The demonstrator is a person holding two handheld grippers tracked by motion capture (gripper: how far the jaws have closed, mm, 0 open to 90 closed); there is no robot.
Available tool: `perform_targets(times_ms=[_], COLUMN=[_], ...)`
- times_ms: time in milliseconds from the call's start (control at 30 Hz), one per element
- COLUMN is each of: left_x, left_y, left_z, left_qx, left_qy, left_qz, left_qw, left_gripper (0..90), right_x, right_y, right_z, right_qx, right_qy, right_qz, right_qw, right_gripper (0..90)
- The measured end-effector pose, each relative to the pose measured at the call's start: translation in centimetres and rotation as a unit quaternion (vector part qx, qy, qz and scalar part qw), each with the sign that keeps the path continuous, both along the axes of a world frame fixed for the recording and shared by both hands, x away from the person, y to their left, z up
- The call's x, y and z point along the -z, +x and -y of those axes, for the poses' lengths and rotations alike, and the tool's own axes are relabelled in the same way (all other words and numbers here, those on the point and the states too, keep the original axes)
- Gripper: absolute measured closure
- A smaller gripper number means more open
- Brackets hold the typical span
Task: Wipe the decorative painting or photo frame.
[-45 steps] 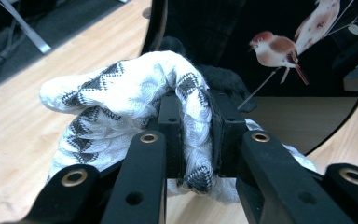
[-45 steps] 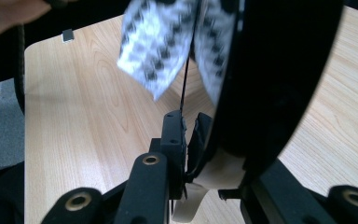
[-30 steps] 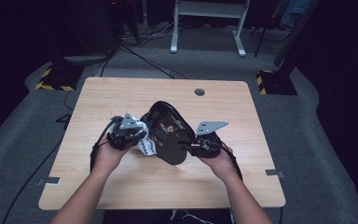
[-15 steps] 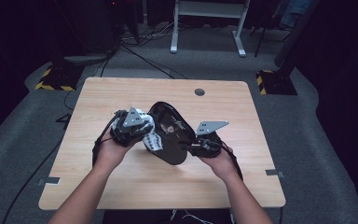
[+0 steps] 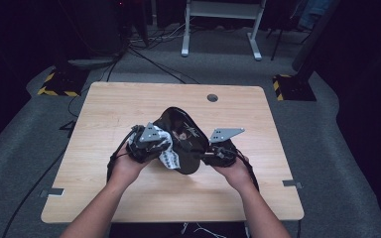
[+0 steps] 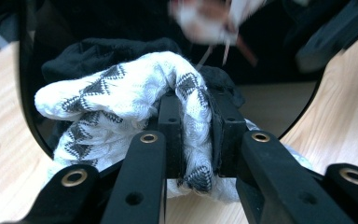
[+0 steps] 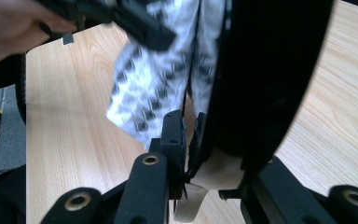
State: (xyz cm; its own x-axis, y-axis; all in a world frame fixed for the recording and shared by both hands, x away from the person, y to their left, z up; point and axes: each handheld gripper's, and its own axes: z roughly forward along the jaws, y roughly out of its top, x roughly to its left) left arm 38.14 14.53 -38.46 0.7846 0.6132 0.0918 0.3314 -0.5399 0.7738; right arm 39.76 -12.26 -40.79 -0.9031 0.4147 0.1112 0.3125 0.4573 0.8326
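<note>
Above the table's middle, both forearms angle inward. The left gripper pinches a white patterned cloth at the mouth of what looks like a glossy black bag; the right gripper clamps the bag's edge

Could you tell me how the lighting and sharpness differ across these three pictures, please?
High view: the table is lit, the surrounding floor falls into darkness. Left gripper view: the patterned cloth is sharp, the glossy black object behind mirrors a blurred reflection at top. Right gripper view: the left gripper at top is blurred, the wood grain crisp.
</note>
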Motion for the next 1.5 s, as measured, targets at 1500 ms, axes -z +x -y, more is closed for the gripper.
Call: perform_targets(times_ms=[1500], left_x=[2.6], left_y=[-1.4], left_z=[2.3], left_qx=[0.044], left_qy=[-0.001], left_qz=[-0.014], left_qw=[0.9989], left_gripper=[77.8], right_x=[0.0], right_y=[0.1], right_z=[0.1], right_qx=[-0.001], right_qy=[0.003], right_qz=[-0.004], right_qw=[1.0], right_gripper=[77.8])
